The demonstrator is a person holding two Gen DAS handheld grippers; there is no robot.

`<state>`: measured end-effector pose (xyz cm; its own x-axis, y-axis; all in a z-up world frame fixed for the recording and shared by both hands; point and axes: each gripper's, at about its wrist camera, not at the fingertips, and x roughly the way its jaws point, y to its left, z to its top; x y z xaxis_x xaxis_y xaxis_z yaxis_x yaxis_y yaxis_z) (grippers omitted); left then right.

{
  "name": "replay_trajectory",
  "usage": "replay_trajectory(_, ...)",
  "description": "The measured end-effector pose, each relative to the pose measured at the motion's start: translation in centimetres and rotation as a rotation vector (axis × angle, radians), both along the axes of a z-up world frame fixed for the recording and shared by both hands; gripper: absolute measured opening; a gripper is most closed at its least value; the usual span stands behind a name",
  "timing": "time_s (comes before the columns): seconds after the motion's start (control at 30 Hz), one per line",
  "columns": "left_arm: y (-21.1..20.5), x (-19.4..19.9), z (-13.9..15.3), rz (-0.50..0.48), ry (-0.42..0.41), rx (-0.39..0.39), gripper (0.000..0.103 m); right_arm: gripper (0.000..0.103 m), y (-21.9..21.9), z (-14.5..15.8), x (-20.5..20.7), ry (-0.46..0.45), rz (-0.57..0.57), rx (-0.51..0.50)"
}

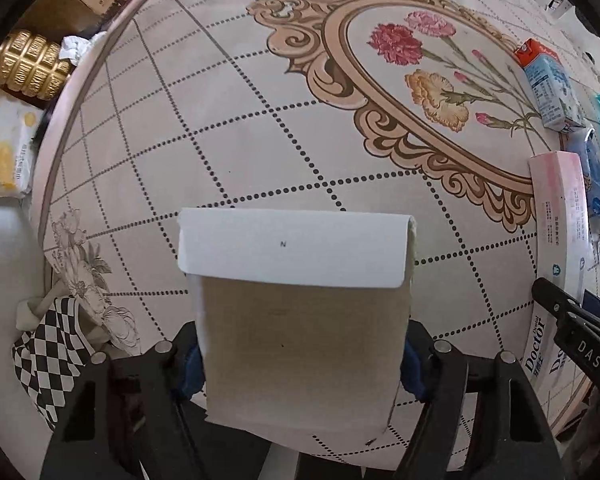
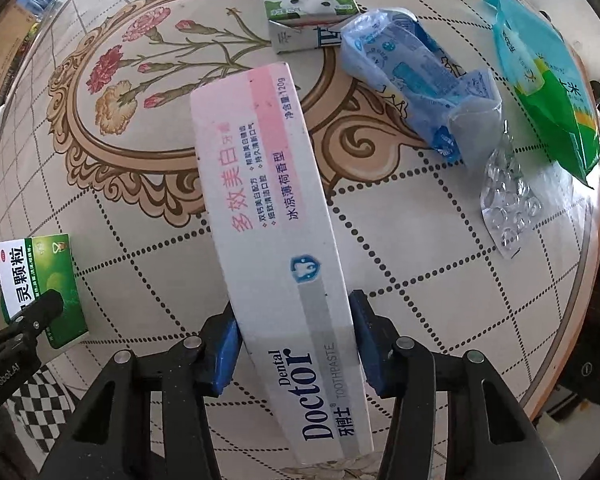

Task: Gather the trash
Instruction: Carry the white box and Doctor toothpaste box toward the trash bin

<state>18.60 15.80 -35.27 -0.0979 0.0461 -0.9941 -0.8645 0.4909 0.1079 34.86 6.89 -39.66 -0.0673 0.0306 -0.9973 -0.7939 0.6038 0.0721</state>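
Both claws loaded w/ trash
My left claw (image 1: 300,364) pinches the medicine box (image 1: 300,320), right claw (image 2: 294,346) pinches the toothpaste box (image 2: 276,240), lifted off the counter (image 2: 420,280) imo for binning.

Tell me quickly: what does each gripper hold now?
Left gripper: closed on the green medicine box.
Right gripper: closed on the toothpaste box.

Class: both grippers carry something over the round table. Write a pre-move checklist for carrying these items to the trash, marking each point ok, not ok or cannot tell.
1. Left gripper pads clamp the medicine box: ok.
2. Right gripper pads touch both sides of the toothpaste box: ok.
3. Toothpaste box lifted off the table: cannot tell.
4. Trash bin in view: not ok.
5. Milk carton, blue wrapper, green bag, blister pack collected: not ok.
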Motion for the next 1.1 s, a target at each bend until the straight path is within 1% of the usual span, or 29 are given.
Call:
replay_trajectory(0.03, -0.1, 0.0, 0.4, -0.001, -0.006, 0.007, 0.073, 0.053, -0.1, -0.1, -0.2, 0.004, -0.004, 0.005)
replay_trajectory(0.07, -0.5, 0.5, 1.0, -0.004, -0.011, 0.016, 0.073, 0.053, -1.6, 0.5, 0.7, 0.006, -0.005, 0.011)
replay_trajectory(0.17, -1.4, 0.0, 2.8, -0.011, -0.029, 0.061, 0.073, 0.052, -3.9, 1.7, 1.6, 0.013, -0.011, 0.038)
replay_trajectory(0.3, -3.7, -1.7, 6.2, -0.019, -0.082, 0.119, 0.073, 0.052, -5.9, 4.3, 0.3, 0.030, -0.023, 0.108)
replay_trajectory(0.37, -4.8, -2.7, 7.6, -0.025, -0.104, 0.145, 0.073, 0.052, -7.0, 5.9, -1.0, 0.028, -0.017, 0.146)
replay_trajectory(0.4, -5.8, -3.6, 8.7, -0.031, -0.121, 0.165, 0.073, 0.052, -7.6, 6.6, -1.7, 0.030, -0.014, 0.163)
replay_trajectory(0.47, -7.1, -5.1, 10.0, -0.032, -0.147, 0.188, 0.073, 0.052, -9.0, 8.1, -2.8, 0.039, -0.013, 0.193)
replay_trajectory(0.5, -8.3, -6.3, 10.9, -0.031, -0.172, 0.197, 0.073, 0.052, -10.0, 8.9, -4.0, 0.041, -0.011, 0.213)
replay_trajectory(0.57, -10.0, -8.2, 11.8, -0.034, -0.203, 0.203, 0.073, 0.052, -12.2, 10.7, -6.3, 0.044, -0.010, 0.250)
replay_trajectory(0.67, -13.3, -11.5, 12.4, -0.049, -0.248, 0.198, 0.073, 0.052, -15.5, 11.9, -10.0, 0.057, -0.006, 0.276)
replay_trajectory(0.77, -15.6, -14.8, 10.8, -0.044, -0.245, 0.162, 0.073, 0.052, -19.7, 10.5, -14.6, 0.100, 0.001, 0.251)
replay_trajectory(0.83, -17.3, -17.5, 8.8, -0.018, -0.230, 0.117, 0.073, 0.052, -22.2, 9.0, -16.7, 0.141, 0.011, 0.209)
replay_trajectory(0.87, -17.9, -18.5, 7.8, -0.008, -0.220, 0.094, 0.073, 0.052, -23.4, 7.6, -18.0, 0.167, 0.016, 0.177)
replay_trajectory(0.9, -18.9, -19.9, 5.7, 0.007, -0.200, 0.050, 0.073, 0.052, -24.6, 5.8, -19.4, 0.191, 0.027, 0.136)
replay_trajectory(0.97, -19.9, -21.5, 2.6, 0.033, -0.174, -0.010, 0.073, 0.052, -26.5, 1.9, -21.7, 0.227, 0.045, 0.053)
replay_trajectory(1.0, -20.5, -22.5, -0.3, 0.059, -0.157, -0.063, 0.073, 0.052, -27.1, -0.2, -22.6, 0.242, 0.051, 0.014)
replay_trajectory(1.03, -20.8, -23.0, -2.2, 0.077, -0.148, -0.094, 0.073, 0.052, -27.5, -1.8, -23.1, 0.248, 0.056, -0.011)
replay_trajectory(1.07, -20.9, -23.5, -4.3, 0.097, -0.137, -0.122, 0.073, 0.052, -28.0, -4.1, -23.8, 0.257, 0.063, -0.046)
replay_trajectory(1.1, -21.1, -23.9, -6.8, 0.118, -0.128, -0.154, 0.073, 0.052, -28.5, -7.1, -24.5, 0.264, 0.071, -0.086)
